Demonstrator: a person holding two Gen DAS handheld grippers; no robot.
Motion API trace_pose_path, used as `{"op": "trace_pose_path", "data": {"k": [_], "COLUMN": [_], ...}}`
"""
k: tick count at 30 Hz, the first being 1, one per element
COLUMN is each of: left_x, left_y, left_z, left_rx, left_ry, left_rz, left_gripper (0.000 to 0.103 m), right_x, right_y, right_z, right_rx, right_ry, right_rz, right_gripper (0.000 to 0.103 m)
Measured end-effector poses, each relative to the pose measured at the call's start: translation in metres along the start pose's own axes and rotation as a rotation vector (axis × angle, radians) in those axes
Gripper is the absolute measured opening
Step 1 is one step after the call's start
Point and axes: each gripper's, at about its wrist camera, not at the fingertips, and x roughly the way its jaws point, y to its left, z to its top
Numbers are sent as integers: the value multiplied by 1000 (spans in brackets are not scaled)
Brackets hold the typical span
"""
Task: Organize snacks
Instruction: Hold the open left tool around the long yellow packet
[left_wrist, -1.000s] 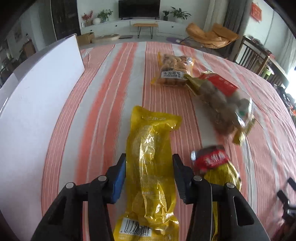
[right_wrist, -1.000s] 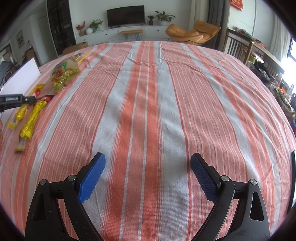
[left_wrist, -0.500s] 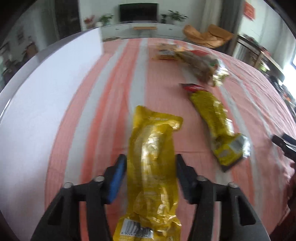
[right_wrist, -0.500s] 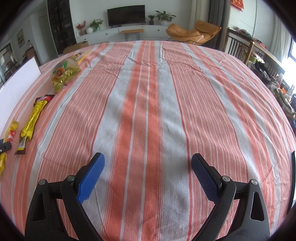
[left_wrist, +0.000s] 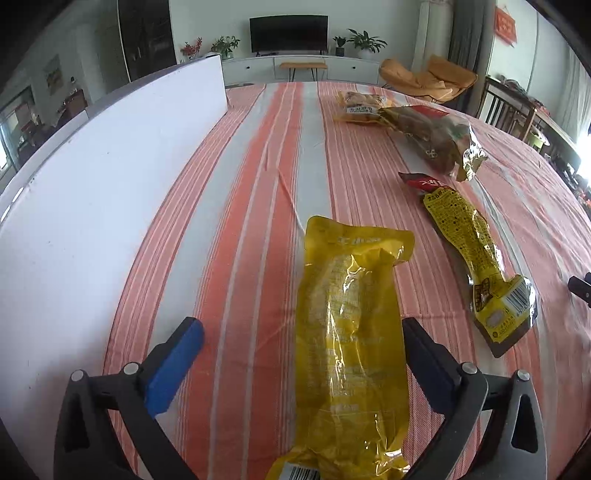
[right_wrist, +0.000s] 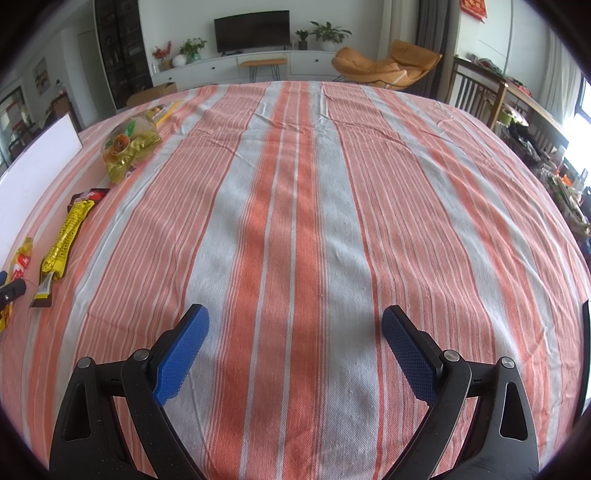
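The yellow snack packet (left_wrist: 351, 347) lies lengthwise on the striped bench (left_wrist: 258, 177) between the fingers of the left tool (left_wrist: 301, 338), which gapes wide and grips nothing. Just right lies a thinner yellow packet (left_wrist: 469, 254). The right tool (right_wrist: 295, 332) hangs wide open, holding nothing.

Table covered by an orange-and-white striped tablecloth (right_wrist: 295, 229), cloth lightly creased toward the far end. White board (left_wrist: 92, 206) stands on edge along the left side. Lying flat on the cloth: a long yellow snack pouch (left_wrist: 351, 339) nearest, lengthwise with the stripes; to its right, apart from it, a narrow yellow packet with a red top (left_wrist: 469, 251), angled. Farther back, a clear bag of brown snacks with gold ends (left_wrist: 432, 138), its far end touching a small peanut packet (left_wrist: 362, 107).
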Motion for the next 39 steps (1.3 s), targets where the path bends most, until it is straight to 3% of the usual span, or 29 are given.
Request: {"op": "trace_pose_path", "data": {"k": [39], "left_x": [-1], "left_y": [-2], "left_z": [-2], "left_rx": [-4], "left_ry": [-10], "left_rz": [4], "left_gripper": [103], "right_x": [-1], "right_y": [-1], "right_z": [0], "right_rx": [-1], "right_ry": [1], "right_rz": [0], "right_gripper": [97]}}
